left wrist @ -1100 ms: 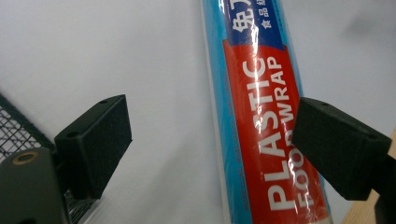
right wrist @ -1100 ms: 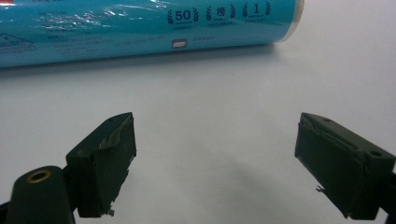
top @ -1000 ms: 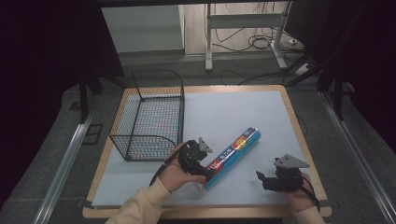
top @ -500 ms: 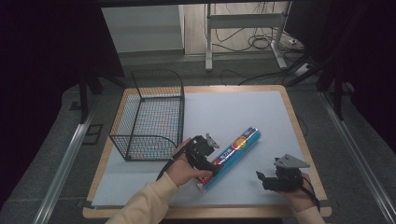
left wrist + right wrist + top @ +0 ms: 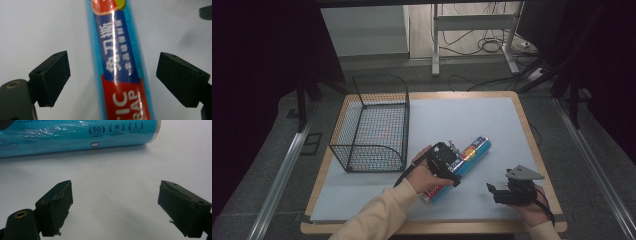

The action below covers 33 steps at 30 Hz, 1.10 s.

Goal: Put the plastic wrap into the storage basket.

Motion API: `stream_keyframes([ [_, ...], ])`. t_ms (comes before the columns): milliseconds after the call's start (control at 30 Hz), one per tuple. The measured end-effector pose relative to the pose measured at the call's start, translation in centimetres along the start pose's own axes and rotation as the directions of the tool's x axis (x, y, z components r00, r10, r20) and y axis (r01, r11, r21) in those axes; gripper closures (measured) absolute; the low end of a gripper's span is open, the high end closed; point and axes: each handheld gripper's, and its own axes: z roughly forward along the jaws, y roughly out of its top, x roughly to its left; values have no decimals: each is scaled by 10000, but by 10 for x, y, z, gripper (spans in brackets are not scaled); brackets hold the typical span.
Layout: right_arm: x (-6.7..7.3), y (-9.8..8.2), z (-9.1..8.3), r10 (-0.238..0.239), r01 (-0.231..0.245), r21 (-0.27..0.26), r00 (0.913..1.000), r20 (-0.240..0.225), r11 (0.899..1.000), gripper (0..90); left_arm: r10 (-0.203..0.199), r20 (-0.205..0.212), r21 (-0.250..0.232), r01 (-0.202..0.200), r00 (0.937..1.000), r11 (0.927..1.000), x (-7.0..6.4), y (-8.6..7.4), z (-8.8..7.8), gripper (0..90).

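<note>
The left tongs (image 5: 112,75) stand wide, one black jaw on each side of a single roll of plastic wrap (image 5: 120,62), with a clear gap between each jaw and the roll. Neither jaw touches it. In the left gripper view the roll runs up the middle between the jaws, its label blue above and red below, with white lettering. In the high view the left tongs (image 5: 447,161) sit over the near half of the roll (image 5: 474,150), and the left hand (image 5: 424,175) grips them from behind, a pale yellow sleeve (image 5: 372,215) running down to the bottom edge.

The right tongs (image 5: 115,207) are also spread wide and hold nothing; bare pale surface lies between the jaws. Past them, the roll (image 5: 75,135) lies crosswise at the top of the right gripper view, its teal side and one round end showing, well apart from the jaws. In the high view the right tongs (image 5: 497,192) rest low near the front right part of the desk (image 5: 532,145), held by the right hand (image 5: 532,205), with a grey three-cornered plate on top.

The roll lies on its side, slantwise, on the pale mat (image 5: 462,120) that covers the desk, right of centre. One black wire basket (image 5: 372,125) stands at the left of the mat, just beside the left hand and apart from the roll.

Counted: two tongs, one roll, one basket.
</note>
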Motion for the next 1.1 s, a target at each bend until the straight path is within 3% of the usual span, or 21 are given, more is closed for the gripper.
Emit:
stream_keyframes([
  [100,0,0,0,16,-16,-13,10000,-3,10000,130,109,41,145,-110,9999,9998,-2,7,4,118],
  [333,-1,0,-1,48,-47,5,10000,-9,10000,130,-95,282,573,79,9996,9983,1,22,23,117],
  [600,-2,0,0,40,-40,14,10000,-13,10000,130,-269,121,1224,252,9996,9922,6,32,45,121],
  [767,-3,-1,0,102,-102,50,9999,17,9999,130,-457,249,1624,411,9986,9859,9,35,55,182],
  [900,-3,0,-1,134,-133,-71,9999,72,9999,133,-701,793,1831,546,9944,9816,10,36,57,288],
  [1000,-3,0,-1,107,-106,-57,9999,57,9999,133,-719,737,1984,560,9947,9785,10,38,57,292],
  [1100,-2,0,-1,46,-46,-16,10000,29,10000,132,-989,933,2070,779,9907,9752,13,38,57,301],
])
